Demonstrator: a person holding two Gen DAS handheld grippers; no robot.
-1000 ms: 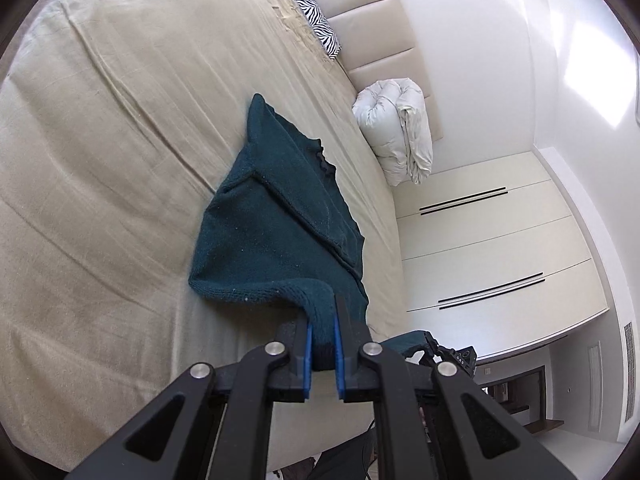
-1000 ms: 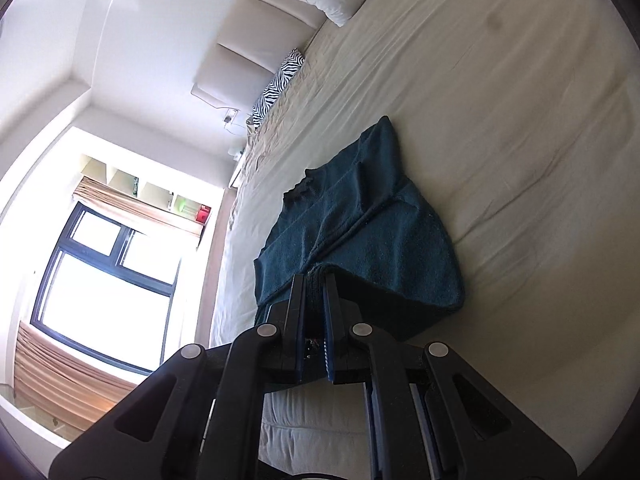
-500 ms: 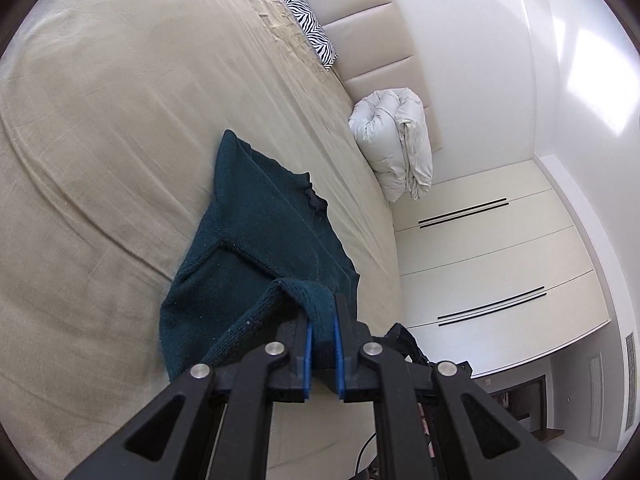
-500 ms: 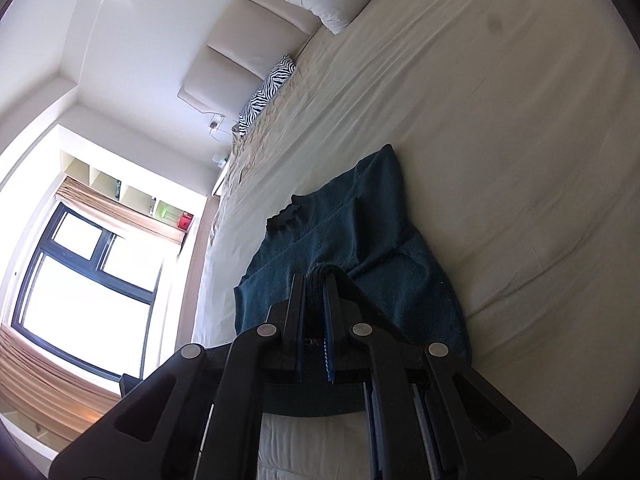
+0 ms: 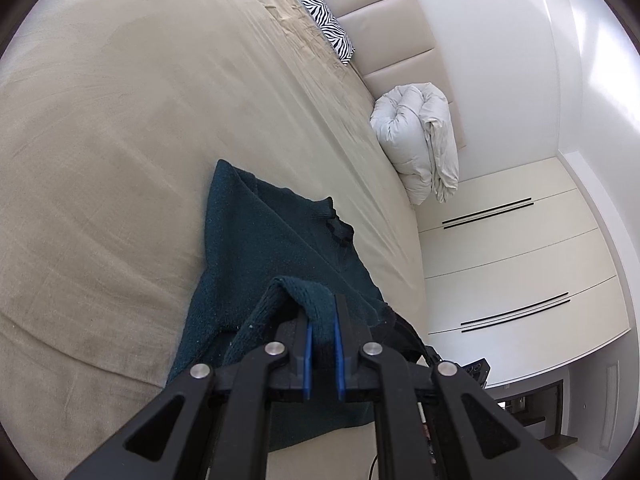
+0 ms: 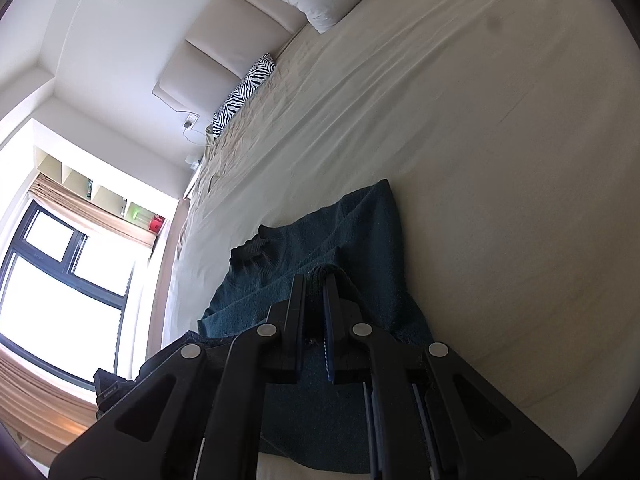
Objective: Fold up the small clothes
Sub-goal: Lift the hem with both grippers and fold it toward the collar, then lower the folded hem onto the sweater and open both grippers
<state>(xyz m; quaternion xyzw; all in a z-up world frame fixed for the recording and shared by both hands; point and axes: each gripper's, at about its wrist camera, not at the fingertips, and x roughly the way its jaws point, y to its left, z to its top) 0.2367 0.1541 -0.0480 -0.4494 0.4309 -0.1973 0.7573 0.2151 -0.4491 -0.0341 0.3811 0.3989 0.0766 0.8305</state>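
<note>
Clamped tight, both sets of jaws pinch the hem of the dark teal sweater as I look along them: my left gripper grips one folded-over corner, my right gripper the other. Its lower edge is lifted and doubled over the body, which lies flat on the beige bed sheet, collar toward the padded headboard. A zebra-print pillow and a rolled white duvet sit at the bed's head. White wardrobe doors stand beyond; a window glares opposite.
</note>
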